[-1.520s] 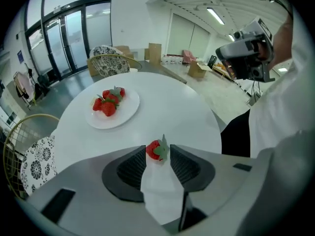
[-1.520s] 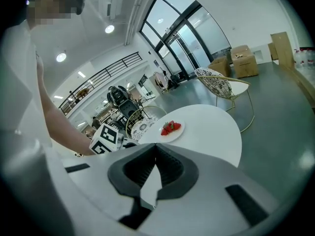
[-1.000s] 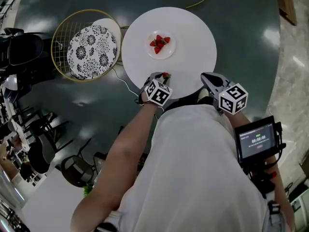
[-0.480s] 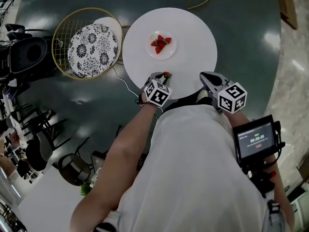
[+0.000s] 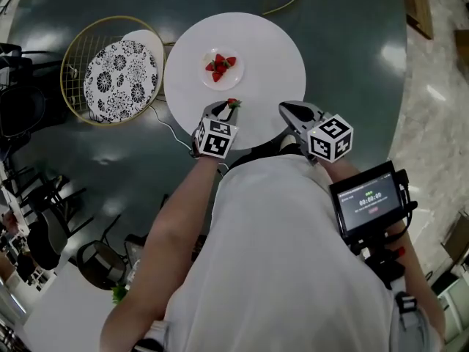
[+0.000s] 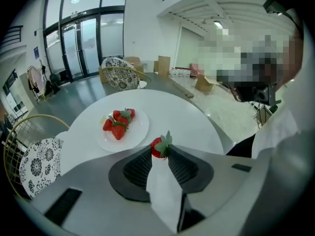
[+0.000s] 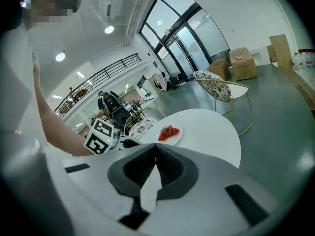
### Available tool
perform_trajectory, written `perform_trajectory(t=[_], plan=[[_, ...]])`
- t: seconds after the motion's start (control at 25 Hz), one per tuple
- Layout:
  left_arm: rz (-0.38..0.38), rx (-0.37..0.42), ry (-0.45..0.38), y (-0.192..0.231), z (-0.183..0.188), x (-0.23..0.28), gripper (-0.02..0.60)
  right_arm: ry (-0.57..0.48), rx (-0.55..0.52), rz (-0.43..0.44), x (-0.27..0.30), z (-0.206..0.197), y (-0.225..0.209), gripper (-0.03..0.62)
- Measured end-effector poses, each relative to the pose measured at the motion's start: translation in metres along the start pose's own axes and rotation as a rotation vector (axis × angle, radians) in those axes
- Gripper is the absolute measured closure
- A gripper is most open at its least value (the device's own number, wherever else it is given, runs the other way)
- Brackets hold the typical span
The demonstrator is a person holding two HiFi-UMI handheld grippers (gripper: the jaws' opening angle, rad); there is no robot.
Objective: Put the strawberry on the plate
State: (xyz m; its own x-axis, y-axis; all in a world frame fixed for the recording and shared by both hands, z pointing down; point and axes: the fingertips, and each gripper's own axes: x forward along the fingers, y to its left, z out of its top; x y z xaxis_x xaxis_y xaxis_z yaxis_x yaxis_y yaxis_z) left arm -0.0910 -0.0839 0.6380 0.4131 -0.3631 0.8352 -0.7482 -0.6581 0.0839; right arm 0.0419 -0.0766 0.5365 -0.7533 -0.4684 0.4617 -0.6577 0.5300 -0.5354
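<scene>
A small white plate (image 5: 236,74) with several strawberries (image 5: 218,66) sits on the round white table (image 5: 271,57). My left gripper (image 5: 229,107) hangs over the table's near edge. Its jaws have just been closing and now pinch one red strawberry (image 5: 233,103) with a green leafy top. In the left gripper view that strawberry (image 6: 158,149) stands at the tips of the left gripper (image 6: 160,150), with the plate (image 6: 137,132) beyond it. My right gripper (image 5: 282,108) hovers by the table's near right edge. In its own view the right gripper (image 7: 155,145) is shut and holds nothing.
A gold wire chair with a black-and-white patterned cushion (image 5: 121,70) stands left of the table. A thin cable (image 5: 172,125) runs along the dark floor by the table. A small screen (image 5: 366,196) is strapped at the person's right side. Dark chairs (image 5: 29,94) crowd the far left.
The left gripper has closed on the strawberry near the table's front edge and risen a little with it. The right gripper has kept its place.
</scene>
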Motion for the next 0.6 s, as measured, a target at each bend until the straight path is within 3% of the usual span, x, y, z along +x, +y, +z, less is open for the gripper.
perform_trajectory(t=[0.44,0.6], plan=[[0.055,-0.074,-0.083,0.01,0.039,0.004,0.471,0.028,-0.019,0.015,-0.002,0.005,0.003,0.588],[0.107,-0.143,-0.084,0.029,0.04,0.012,0.471,0.045,-0.024,0.016,-0.002,0.002,0.003,0.588]])
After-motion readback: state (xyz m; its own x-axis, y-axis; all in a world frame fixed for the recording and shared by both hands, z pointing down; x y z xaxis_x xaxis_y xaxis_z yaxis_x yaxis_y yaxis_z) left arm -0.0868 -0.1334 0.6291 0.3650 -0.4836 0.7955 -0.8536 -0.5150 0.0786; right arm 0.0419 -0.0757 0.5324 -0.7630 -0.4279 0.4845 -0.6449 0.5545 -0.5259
